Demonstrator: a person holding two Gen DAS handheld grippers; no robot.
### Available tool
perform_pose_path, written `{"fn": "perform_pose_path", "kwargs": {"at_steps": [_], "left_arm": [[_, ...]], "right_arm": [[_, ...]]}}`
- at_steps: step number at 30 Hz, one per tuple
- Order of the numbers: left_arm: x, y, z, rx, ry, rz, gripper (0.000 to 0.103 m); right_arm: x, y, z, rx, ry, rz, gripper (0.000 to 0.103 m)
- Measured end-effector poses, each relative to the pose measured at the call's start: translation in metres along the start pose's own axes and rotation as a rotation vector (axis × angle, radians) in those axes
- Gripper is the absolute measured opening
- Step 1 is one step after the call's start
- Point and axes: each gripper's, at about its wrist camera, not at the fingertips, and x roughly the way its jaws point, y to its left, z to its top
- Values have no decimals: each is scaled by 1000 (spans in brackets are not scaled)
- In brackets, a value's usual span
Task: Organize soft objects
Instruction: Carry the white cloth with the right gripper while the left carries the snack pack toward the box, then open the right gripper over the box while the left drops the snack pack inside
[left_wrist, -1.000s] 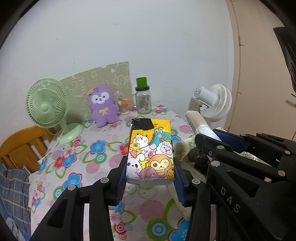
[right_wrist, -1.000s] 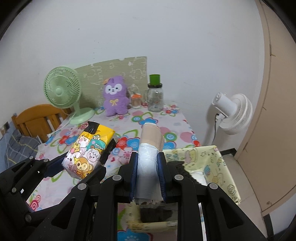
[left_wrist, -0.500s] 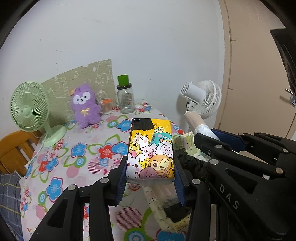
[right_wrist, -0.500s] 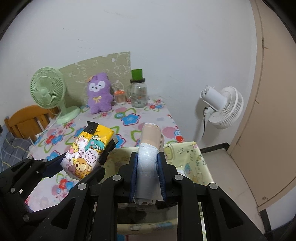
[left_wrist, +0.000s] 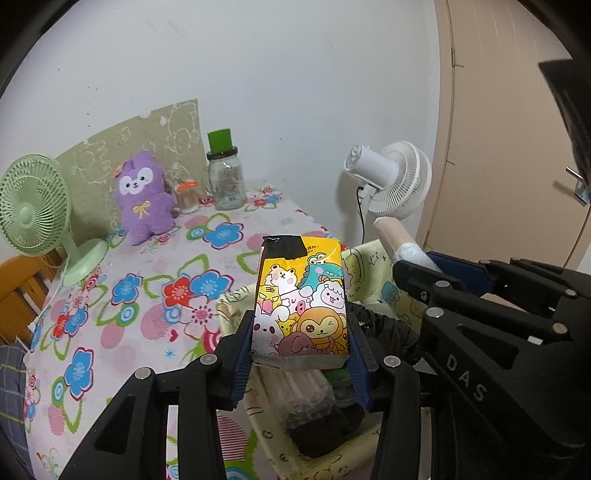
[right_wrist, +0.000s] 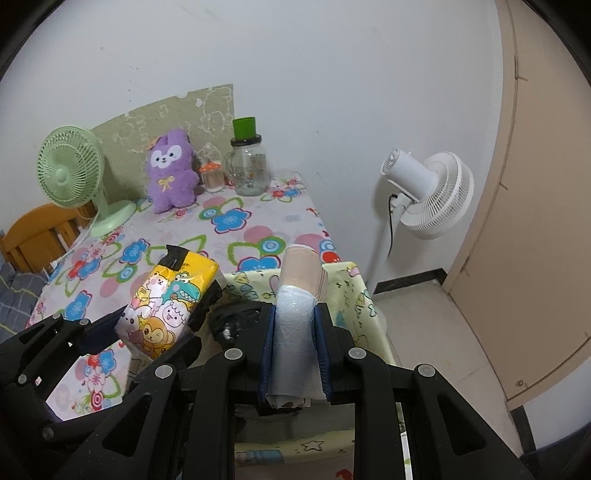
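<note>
Tissue pack (left_wrist: 301, 299) and roll (right_wrist: 295, 325) in fingers above bin rim (right_wrist: 354, 291).

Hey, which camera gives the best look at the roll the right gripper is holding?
The right wrist view: the roll runs centered between the right gripper pads, full length visible. The left wrist view shows only its far end, poking out sideways.

Two fans, green (left_wrist: 31, 212) and white (left_wrist: 391, 184), one purple plush (left_wrist: 142, 197), one glass jar (left_wrist: 225, 173), two tools, left (left_wrist: 300, 347) and right (right_wrist: 294, 347)
</note>
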Motion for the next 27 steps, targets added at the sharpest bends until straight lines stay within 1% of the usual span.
{"fn": "perform_pose_path", "kwargs": {"at_steps": [7,12,13,14,15,17,19,21,24,27], "left_arm": [[15,-12,-3,10,34,-16,48],[26,-22,-7,22,69,-31,51],[26,-23,-7,24,73,-39,53],[28,-24,-8,27,76,-53,62],[29,-27,-8,34,80,-68,75],[28,-30,-8,48,76,-67,86],[27,-33,-8,64,63,-57,88],[29,-33,-7,68,69,-48,91],[33,-30,-7,69,89,-21,92],[34,-27,-7,65,93,-12,93]], "right_arm": [[10,-8,-5,-1,25,8,24],[14,-14,-7,12,34,12,24],[16,-15,-8,14,38,13,24],[17,-15,-8,15,40,13,24],[18,-16,-9,17,44,13,24],[20,-18,-10,21,49,15,24],[22,-19,-11,24,52,18,24],[24,-19,-11,28,57,23,24],[28,-19,-11,28,64,27,24],[32,-19,-12,33,78,41,24]]}}
